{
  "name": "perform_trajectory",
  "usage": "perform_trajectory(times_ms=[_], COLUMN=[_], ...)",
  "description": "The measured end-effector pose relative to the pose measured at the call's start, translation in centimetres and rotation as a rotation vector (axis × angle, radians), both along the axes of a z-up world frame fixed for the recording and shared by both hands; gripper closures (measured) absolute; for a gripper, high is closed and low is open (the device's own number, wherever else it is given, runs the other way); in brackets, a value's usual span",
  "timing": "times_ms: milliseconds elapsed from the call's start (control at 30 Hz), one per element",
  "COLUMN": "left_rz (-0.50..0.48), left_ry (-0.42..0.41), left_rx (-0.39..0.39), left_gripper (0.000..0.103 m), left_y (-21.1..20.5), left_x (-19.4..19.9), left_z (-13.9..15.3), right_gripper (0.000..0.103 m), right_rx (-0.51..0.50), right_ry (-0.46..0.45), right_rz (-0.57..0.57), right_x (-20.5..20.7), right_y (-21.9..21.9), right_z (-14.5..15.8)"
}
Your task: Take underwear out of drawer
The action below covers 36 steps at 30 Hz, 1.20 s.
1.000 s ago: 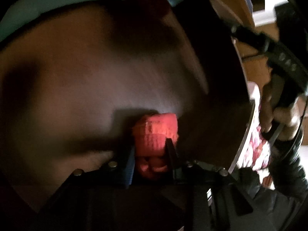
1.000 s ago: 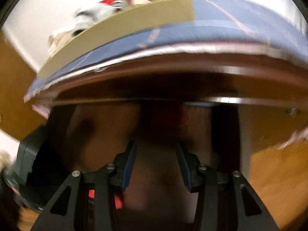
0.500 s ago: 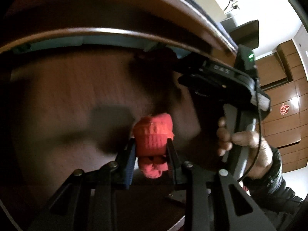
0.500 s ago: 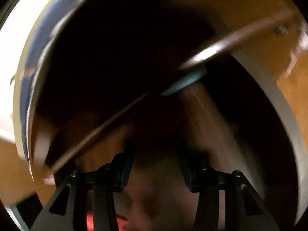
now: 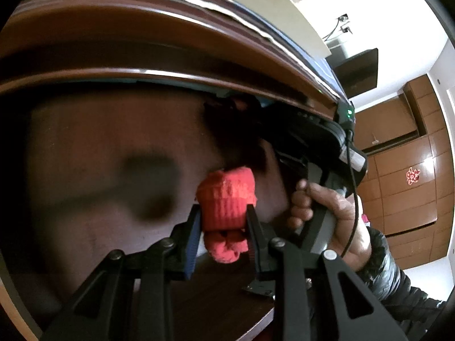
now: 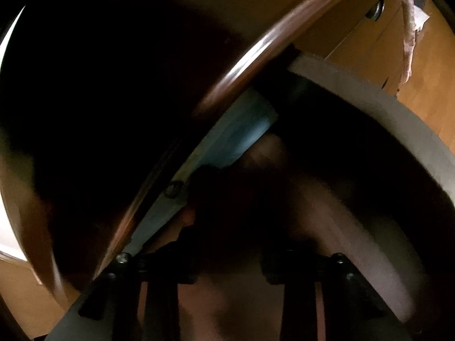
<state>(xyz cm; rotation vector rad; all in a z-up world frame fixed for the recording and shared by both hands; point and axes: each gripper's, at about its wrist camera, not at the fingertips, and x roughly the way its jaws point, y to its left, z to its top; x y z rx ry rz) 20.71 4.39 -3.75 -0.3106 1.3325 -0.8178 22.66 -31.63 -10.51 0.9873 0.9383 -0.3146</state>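
1. The left gripper (image 5: 223, 227) was clamped on a red roll (image 5: 226, 199) of knitted fabric, apparently the underwear. The pads pinched its middle, one bunched end hanging below the fingers and the other standing above.
2. The roll looked light, soft and squashy; judged from that, a firm pinch across the thickest part of the bundle would hold best, since loose folds could slip or unroll.
3. It hung over the brown drawer floor (image 5: 99, 156), touching nothing else, so it seemed lifted clear.
4. Beside it, a hand (image 5: 324, 216) held the right gripper (image 6: 227, 267), reaching deeper into the drawer.
5. Its jaws were closing; in the dark, blurred right wrist view I could not tell whether anything lay between them.
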Motion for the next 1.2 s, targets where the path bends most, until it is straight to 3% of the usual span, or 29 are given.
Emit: perform_trajectory(times_ms=[100, 367, 467, 567, 667, 733, 800, 833, 900, 1000, 1200], left_rz=[0.013, 0.058, 0.077, 0.083, 0.082, 0.085, 0.091, 0.095, 0.098, 0.093, 0.09], left_ry=[-0.003, -0.002, -0.017, -0.032, -0.041, -0.046, -0.045, -0.043, -0.04, -0.043, -0.056], left_rx=[-0.012, -0.035, -0.024, -0.017, -0.012, -0.006, -0.007, -0.01, -0.014, -0.018, -0.044], left_gripper=[0.075, 0.075, 0.075, 0.075, 0.075, 0.075, 0.075, 0.075, 0.075, 0.075, 0.075], left_y=[0.4, -1.3, -1.5, -1.6, -1.8, -1.7, -1.7, -1.6, -1.6, -1.7, -1.5], left_x=[-0.4, -0.8, -1.1, -1.3, -1.5, -1.5, -1.4, -1.3, -1.1, -0.9, -0.7], left_z=[0.3, -0.7, -0.3, 0.2, 0.4, 0.5, 0.5, 0.5, 0.4, 0.4, 0.6], right_gripper=[0.094, 0.097, 0.097, 0.097, 0.093, 0.084, 0.047, 0.043, 0.042, 0.041, 0.041], right_rx=[0.068, 0.183, 0.09, -0.031, -0.214, -0.335, -0.327, -0.306, -0.291, -0.239, -0.342], right_ry=[0.003, -0.046, -0.034, 0.034, 0.117, 0.122, 0.11, 0.101, 0.083, 0.085, 0.13], right_rz=[0.029, 0.135, 0.222, 0.357, 0.613, 0.729, 0.706, 0.644, 0.558, 0.515, 0.423], right_x=[0.0, -0.9, -0.4, 0.8, 1.7, 2.2, 2.8, 3.1, 3.3, 4.1, 5.8], right_y=[-0.1, 0.5, 1.0, 2.1, 5.5, 6.8, 6.0, 5.0, 4.8, 4.6, 5.9], right_z=[-0.6, -0.2, 0.4, 0.7, 1.6, 1.8, 1.7, 1.6, 1.3, 0.6, 0.0])
